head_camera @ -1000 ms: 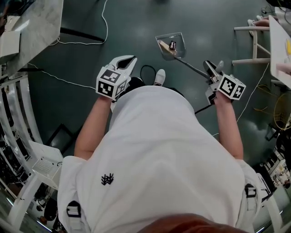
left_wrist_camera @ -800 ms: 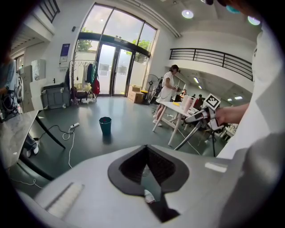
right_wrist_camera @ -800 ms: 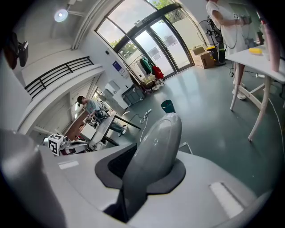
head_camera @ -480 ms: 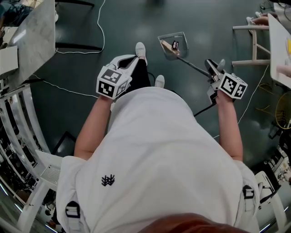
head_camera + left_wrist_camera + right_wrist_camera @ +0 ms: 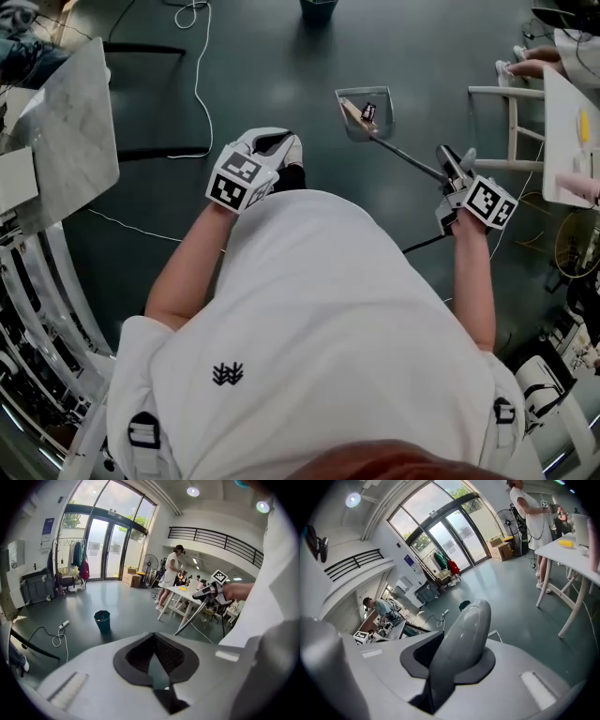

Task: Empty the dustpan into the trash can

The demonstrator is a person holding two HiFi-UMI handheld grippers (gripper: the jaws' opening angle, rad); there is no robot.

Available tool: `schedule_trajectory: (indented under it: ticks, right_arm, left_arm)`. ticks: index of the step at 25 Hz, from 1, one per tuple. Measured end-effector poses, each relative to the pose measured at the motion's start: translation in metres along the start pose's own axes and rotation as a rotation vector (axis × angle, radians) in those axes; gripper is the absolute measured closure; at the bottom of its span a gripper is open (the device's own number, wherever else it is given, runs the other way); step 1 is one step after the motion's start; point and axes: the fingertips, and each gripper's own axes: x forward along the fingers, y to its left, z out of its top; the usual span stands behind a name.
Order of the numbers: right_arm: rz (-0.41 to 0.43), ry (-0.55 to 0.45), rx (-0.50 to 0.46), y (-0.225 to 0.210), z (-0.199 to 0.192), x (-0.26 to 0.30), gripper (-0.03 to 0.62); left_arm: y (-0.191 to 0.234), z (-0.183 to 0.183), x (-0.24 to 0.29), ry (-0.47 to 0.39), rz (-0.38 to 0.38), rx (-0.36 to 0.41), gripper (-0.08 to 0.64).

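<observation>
Dustpan's [image 5: 367, 112] rounded handle [image 5: 464, 634] sits clamped in right hand-held gripper [image 5: 451, 165]; left hand-held gripper [image 5: 273, 142] closed.

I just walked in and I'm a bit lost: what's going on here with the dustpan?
A person holds a long-handled dustpan out in front, its handle clamped in the right gripper. The pan has bits of litter in it, so it has not yet been emptied. The teal trash can stands on the floor further ahead. The left gripper is shut and holds nothing.
</observation>
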Motion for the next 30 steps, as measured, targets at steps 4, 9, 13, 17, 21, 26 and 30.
schedule_trajectory:
  ticks: [4, 9, 13, 17, 21, 26, 30]
  right_arm:
    - [-0.012, -0.031, -0.013, 0.010, 0.055, 0.032, 0.525]
    - [0.003, -0.079, -0.017, 0.016, 0.135, 0.070, 0.525]
    - [0.031, -0.088, -0.056, 0.016, 0.201, 0.102, 0.525]
    - [0.086, -0.064, -0.115, 0.010, 0.272, 0.148, 0.525]
    - [0.165, -0.010, -0.188, 0.010, 0.343, 0.204, 0.525]
    - [0.236, 0.053, -0.272, 0.006, 0.425, 0.266, 0.525]
    - [0.282, 0.125, -0.352, 0.006, 0.465, 0.328, 0.525]
  left_arm:
    - [0.051, 0.026, 0.011, -0.018, -0.027, 0.023, 0.503]
    - [0.099, 0.060, 0.029, -0.022, -0.025, 0.032, 0.503]
    - [0.119, 0.089, 0.045, -0.042, 0.003, -0.001, 0.503]
    - [0.144, 0.110, 0.074, -0.053, 0.059, -0.064, 0.503]
    - [0.170, 0.144, 0.101, -0.075, 0.151, -0.158, 0.503]
    - [0.185, 0.204, 0.137, -0.115, 0.221, -0.198, 0.503]
    - [0.194, 0.236, 0.156, -0.130, 0.289, -0.224, 0.503]
